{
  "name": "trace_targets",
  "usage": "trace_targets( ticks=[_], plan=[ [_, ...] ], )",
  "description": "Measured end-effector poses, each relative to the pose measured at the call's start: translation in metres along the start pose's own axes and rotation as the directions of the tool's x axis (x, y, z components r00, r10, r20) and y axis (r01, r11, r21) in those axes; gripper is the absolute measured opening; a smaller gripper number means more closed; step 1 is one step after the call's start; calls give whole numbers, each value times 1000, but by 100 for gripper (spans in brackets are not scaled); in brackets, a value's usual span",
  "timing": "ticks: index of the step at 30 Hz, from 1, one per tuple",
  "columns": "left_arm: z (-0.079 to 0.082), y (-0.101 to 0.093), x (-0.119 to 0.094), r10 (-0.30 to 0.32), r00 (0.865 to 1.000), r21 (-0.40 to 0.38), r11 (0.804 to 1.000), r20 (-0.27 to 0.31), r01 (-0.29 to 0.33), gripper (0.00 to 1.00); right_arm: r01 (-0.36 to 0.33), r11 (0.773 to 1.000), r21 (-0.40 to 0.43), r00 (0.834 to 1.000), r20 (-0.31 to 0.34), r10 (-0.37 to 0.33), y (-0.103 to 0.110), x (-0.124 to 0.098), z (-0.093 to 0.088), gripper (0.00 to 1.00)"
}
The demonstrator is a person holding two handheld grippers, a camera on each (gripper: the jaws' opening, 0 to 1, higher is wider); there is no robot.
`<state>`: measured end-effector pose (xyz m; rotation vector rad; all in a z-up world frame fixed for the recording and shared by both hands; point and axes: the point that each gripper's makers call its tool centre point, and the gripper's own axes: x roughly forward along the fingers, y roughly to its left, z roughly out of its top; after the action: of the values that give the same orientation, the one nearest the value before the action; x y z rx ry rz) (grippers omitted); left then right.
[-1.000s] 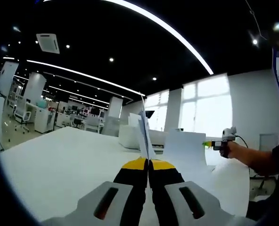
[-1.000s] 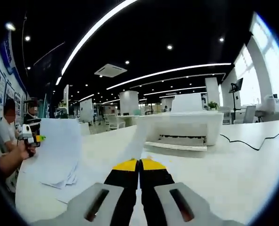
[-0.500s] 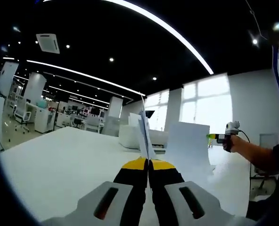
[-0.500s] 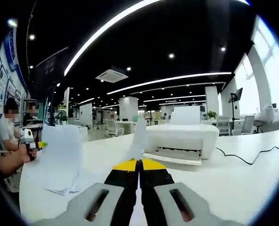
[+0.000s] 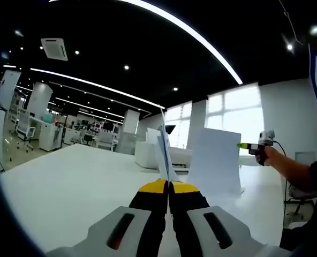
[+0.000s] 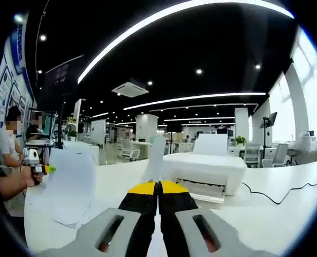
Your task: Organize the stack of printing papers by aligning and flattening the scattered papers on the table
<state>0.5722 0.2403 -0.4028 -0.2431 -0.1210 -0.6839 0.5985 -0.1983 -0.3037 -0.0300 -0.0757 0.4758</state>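
Left gripper: our jaws are pressed together on the edge of the papers, which stand upright above the table.
Right gripper: jaws likewise clamped on the papers' other edge; in the left gripper view we see it at the far right, in a hand.
Papers: held between both grippers, sheets hanging slightly uneven at the bottom.
Printer: white, on the table beyond the right gripper, cable trailing right.
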Motion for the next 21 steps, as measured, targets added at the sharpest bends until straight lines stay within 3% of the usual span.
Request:
trace_targets(
  ticks=[21],
  plan=[
    [1, 2, 0, 4, 1000, 1, 1000, 5, -4, 6, -46, 991, -125, 997, 56, 53, 25, -4, 71, 0]
  ],
)
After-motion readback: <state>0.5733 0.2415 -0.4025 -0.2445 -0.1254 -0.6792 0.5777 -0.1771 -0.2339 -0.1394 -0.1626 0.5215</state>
